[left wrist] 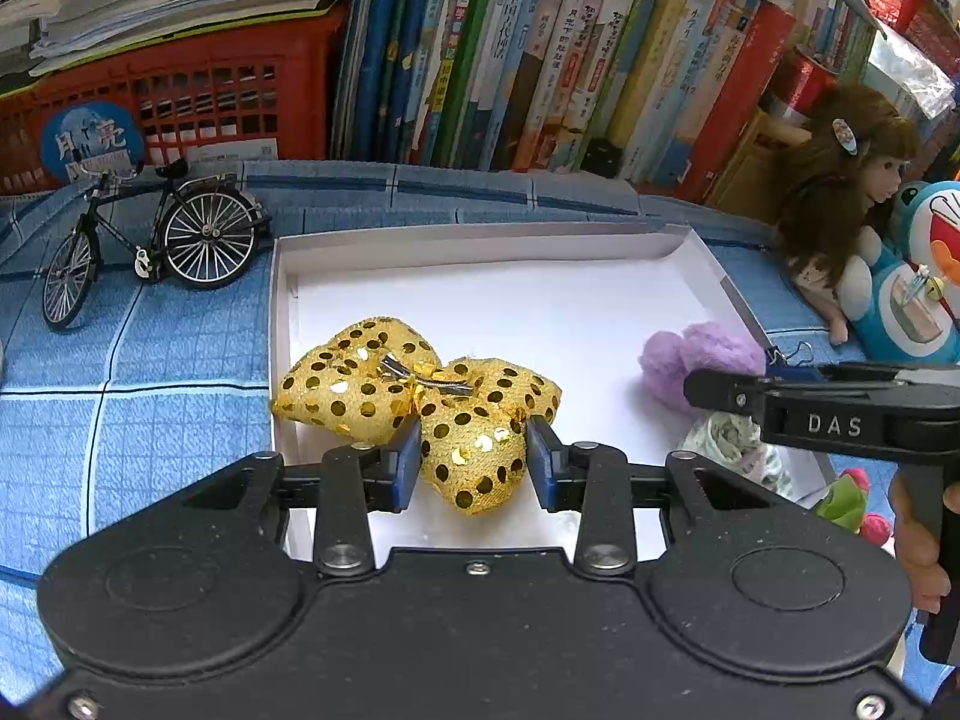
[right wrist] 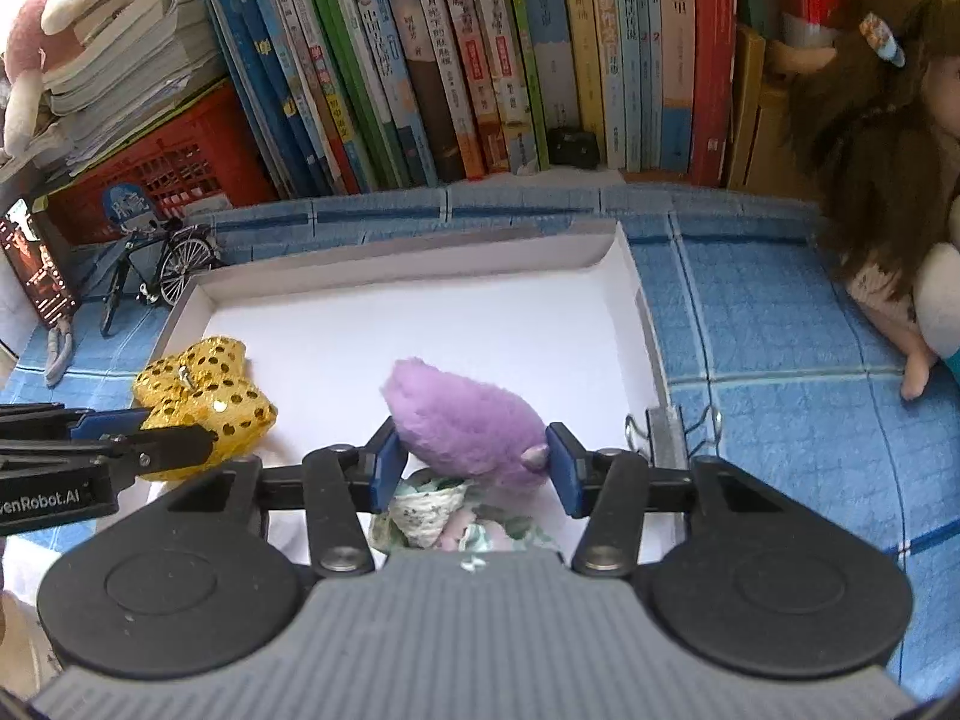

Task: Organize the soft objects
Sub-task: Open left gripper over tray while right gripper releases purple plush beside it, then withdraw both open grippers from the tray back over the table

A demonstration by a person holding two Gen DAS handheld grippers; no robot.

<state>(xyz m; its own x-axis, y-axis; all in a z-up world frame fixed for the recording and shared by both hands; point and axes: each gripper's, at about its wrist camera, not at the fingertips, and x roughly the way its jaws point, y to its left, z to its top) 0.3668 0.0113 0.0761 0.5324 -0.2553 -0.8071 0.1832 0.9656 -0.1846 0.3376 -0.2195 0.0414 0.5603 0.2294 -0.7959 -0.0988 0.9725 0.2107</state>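
Right wrist alone shows pink plush (right wrist: 36, 48).

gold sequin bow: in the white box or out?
In. The gold sequin bow lies on the floor of the white box, near its left wall, between the left hand-held gripper's pads.

Sequin bow (left wrist: 414, 402) in tray (left wrist: 480, 240) left part, plush ball (left wrist: 696, 354) right; toy bicycle (left wrist: 156, 246) outside tray, left; books (left wrist: 540, 54) behind.

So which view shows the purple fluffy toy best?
The right wrist view: the purple fluffy toy sits centred between the right gripper fingers, over the white tray. The left wrist view shows only part of it, behind the right gripper's finger.
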